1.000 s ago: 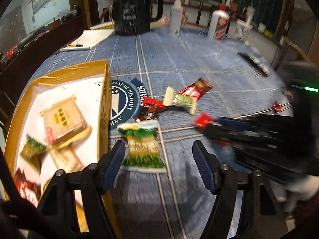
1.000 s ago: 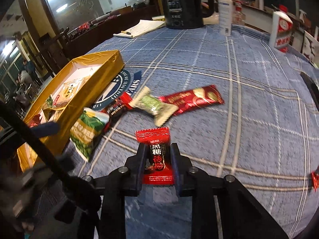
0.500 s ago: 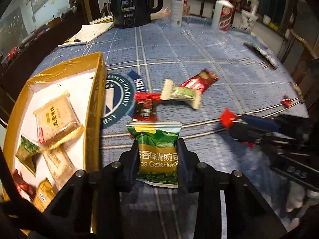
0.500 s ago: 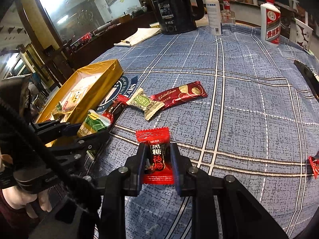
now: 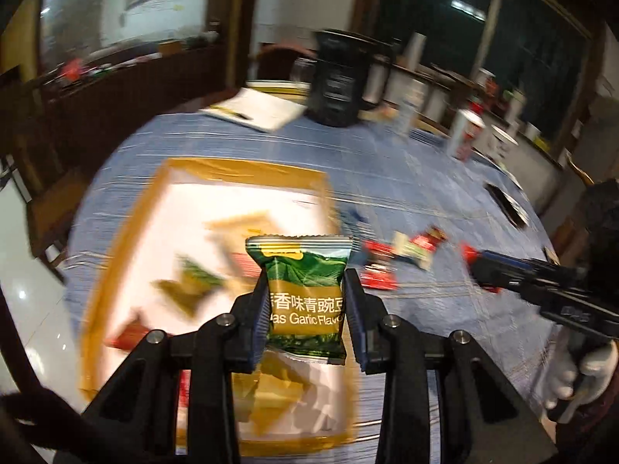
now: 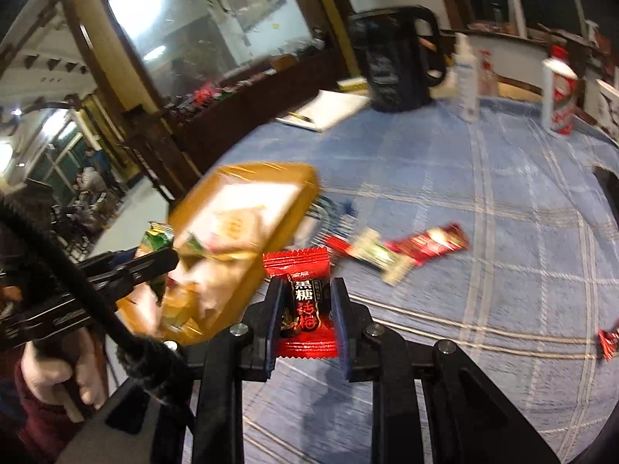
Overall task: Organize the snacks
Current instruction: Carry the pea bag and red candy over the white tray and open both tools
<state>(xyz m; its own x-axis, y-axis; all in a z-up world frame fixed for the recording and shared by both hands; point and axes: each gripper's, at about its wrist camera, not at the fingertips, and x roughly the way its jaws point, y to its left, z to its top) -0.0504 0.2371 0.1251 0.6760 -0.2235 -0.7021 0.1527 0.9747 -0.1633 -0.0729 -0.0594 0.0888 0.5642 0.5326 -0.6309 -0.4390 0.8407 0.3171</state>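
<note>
- Grippers first: your left gripper (image 5: 306, 309) pinches the green garlic pea packet (image 5: 303, 294) by its two side edges, and your right gripper (image 6: 305, 317) pinches the red black-sugar plum candy (image 6: 305, 305) the same way.
- Left wrist view alone shows the pea packet held over the gold tray (image 5: 116, 239), above blurred snack packets.
- Right wrist view alone shows the long red wafer bar (image 6: 425, 245) clearly on the bench (image 6: 503, 178).
- Both held packets stand upright, long axis along the fingers, crimped top edges pointing away from you.
</note>
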